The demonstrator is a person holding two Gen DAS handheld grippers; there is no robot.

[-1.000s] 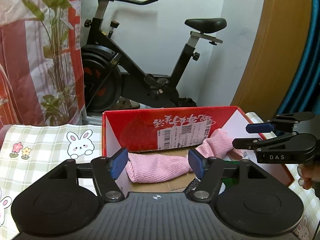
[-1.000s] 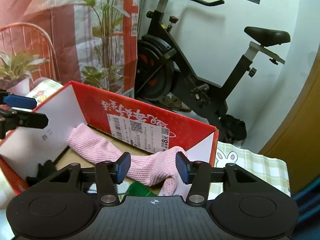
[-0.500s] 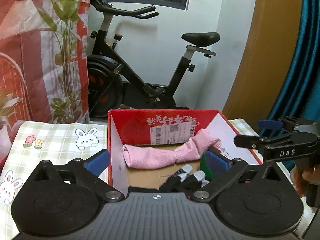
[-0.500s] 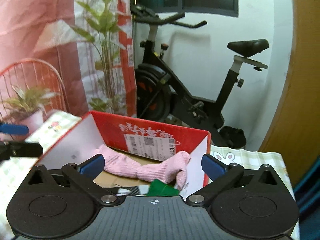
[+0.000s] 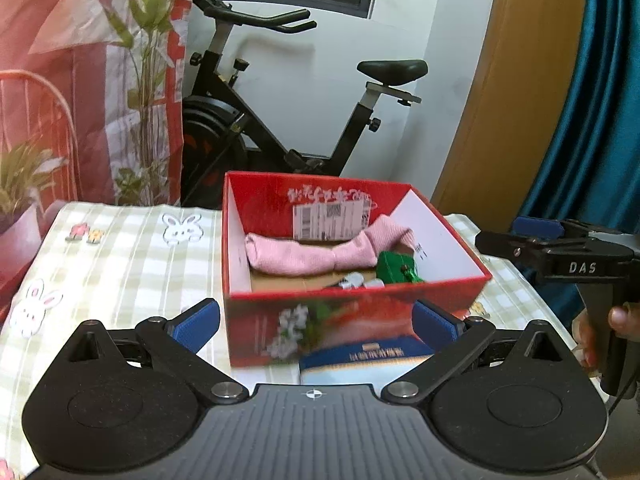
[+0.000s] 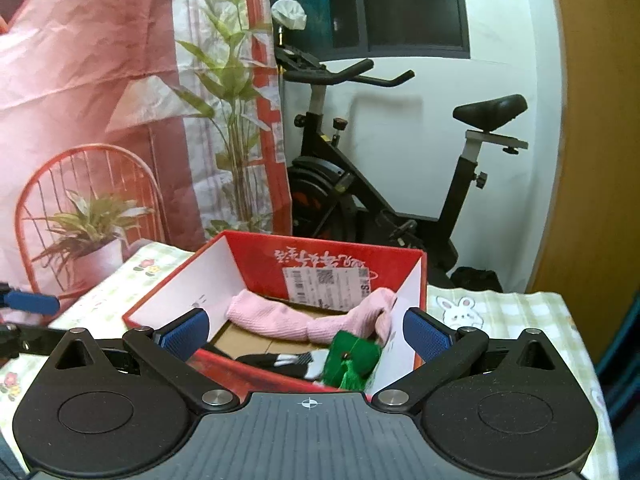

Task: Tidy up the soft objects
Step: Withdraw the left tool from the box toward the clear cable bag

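- Behind, an exercise bike (image 6: 384,184) stood past my checked worktop (image 5: 120,264).
- On it sat the red box (image 5: 344,312).
- Inside lay the pink cloth (image 6: 304,322), touching a green item (image 6: 352,360).
- My left gripper (image 5: 316,322) and right gripper (image 6: 306,330) had jaws wide, holding nothing.

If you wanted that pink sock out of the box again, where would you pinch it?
Probably at its narrowed middle, coming straight down from above. The pink sock lies stretched along the red box's back wall, its right end riding up the corner, so the walls block any sideways approach and the waist bunches easily.
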